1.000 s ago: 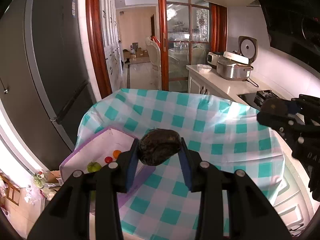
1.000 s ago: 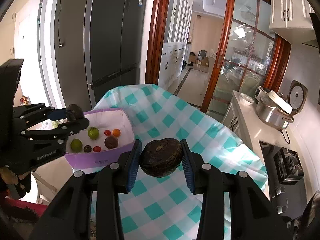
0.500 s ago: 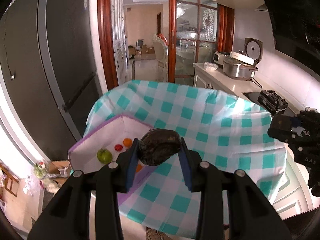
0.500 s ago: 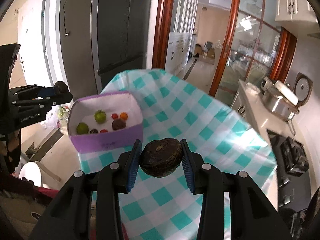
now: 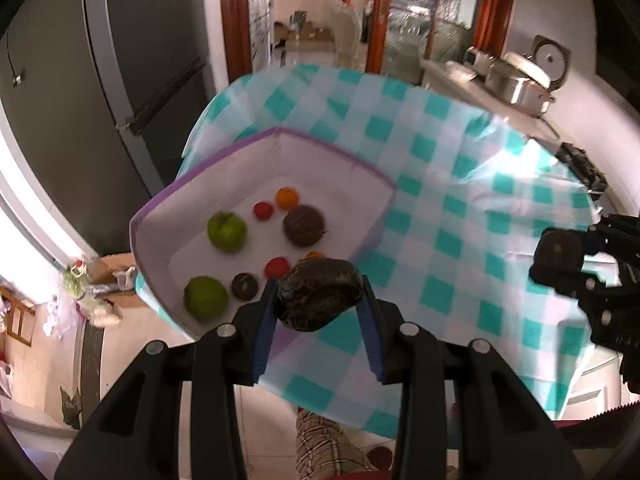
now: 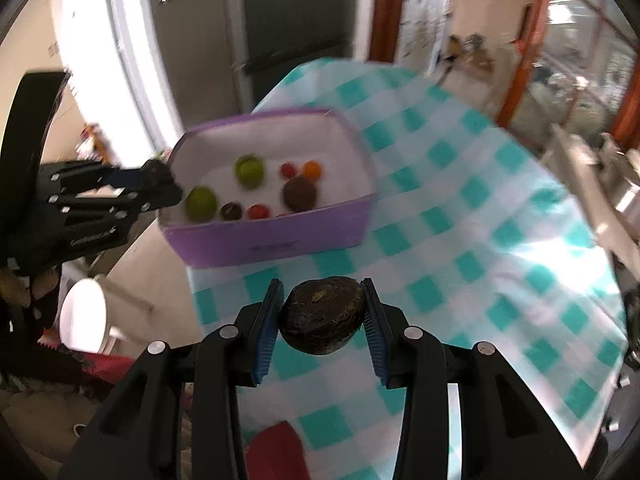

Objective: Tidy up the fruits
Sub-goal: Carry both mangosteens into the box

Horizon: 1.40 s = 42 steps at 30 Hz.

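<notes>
My left gripper (image 5: 318, 300) is shut on a dark brown wrinkled fruit (image 5: 318, 298), held above the near corner of the purple box (image 5: 256, 142). The box holds two green apples (image 5: 226, 230), small red and orange fruits and dark brown fruits (image 5: 303, 225). My right gripper (image 6: 322, 314) is shut on another dark brown fruit (image 6: 322, 314), above the checked tablecloth (image 6: 460, 208), in front of the purple box (image 6: 272, 240). The left gripper shows at the left of the right wrist view (image 6: 158, 186); the right gripper shows at the right of the left wrist view (image 5: 560, 256).
The table with the teal-and-white cloth (image 5: 460, 184) stands beside a dark fridge (image 5: 120, 60). A counter with a rice cooker (image 5: 520, 80) runs at the far right. A white stool (image 6: 84, 316) stands on the floor at the left.
Both grippers have risen and tilted downward, so the views look more steeply into the box. The left gripper has moved over the box's near edge. Both still hold their dark fruits.
</notes>
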### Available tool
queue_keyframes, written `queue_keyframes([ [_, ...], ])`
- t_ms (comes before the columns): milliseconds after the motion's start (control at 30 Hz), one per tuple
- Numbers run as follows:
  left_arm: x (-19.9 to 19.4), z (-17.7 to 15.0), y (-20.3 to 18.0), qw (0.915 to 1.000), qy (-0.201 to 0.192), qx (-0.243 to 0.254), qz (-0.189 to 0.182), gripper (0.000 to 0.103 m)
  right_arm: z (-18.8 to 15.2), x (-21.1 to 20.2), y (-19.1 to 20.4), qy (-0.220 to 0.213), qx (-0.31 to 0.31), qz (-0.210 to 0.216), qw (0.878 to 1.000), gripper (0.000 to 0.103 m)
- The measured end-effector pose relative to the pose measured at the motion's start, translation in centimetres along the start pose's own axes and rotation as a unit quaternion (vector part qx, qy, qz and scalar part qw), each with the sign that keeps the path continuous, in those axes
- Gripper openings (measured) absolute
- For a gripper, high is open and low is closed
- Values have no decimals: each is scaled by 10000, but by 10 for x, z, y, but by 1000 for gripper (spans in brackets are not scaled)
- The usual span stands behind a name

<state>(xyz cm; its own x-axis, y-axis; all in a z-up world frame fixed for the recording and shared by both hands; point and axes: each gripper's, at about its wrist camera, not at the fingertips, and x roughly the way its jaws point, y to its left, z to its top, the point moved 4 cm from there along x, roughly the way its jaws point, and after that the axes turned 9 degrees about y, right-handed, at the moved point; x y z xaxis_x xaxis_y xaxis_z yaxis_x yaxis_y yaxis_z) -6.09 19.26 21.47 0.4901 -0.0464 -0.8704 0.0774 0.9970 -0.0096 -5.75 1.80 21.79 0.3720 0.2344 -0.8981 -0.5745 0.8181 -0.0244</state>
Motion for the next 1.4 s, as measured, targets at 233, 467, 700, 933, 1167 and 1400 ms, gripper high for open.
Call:
queue_keyframes([
  [233, 36, 29, 57, 9995, 117, -289, 88, 39, 60, 60, 39, 235, -611, 302, 9974, 39],
  [467, 87, 68, 104, 9968, 504, -608, 92, 39, 135, 119, 34, 439, -536, 551, 9961, 39],
  [700, 160, 97, 109, 9868, 1549, -458, -55, 39, 161, 195, 13, 1411, -254, 413, 9888, 39],
  [933, 217, 102, 84, 9750, 2167, -212, -444, 39, 160, 249, -6, 2412, -437, 226, 9692, 39],
  [1167, 250, 98, 89, 9675, 2497, -144, -372, 39, 158, 273, -3, 2722, -582, 265, 9601, 39],
  [1400, 257, 102, 75, 9690, 2438, 112, -390, 40, 153, 276, -6, 2739, -468, 221, 9604, 39],
])
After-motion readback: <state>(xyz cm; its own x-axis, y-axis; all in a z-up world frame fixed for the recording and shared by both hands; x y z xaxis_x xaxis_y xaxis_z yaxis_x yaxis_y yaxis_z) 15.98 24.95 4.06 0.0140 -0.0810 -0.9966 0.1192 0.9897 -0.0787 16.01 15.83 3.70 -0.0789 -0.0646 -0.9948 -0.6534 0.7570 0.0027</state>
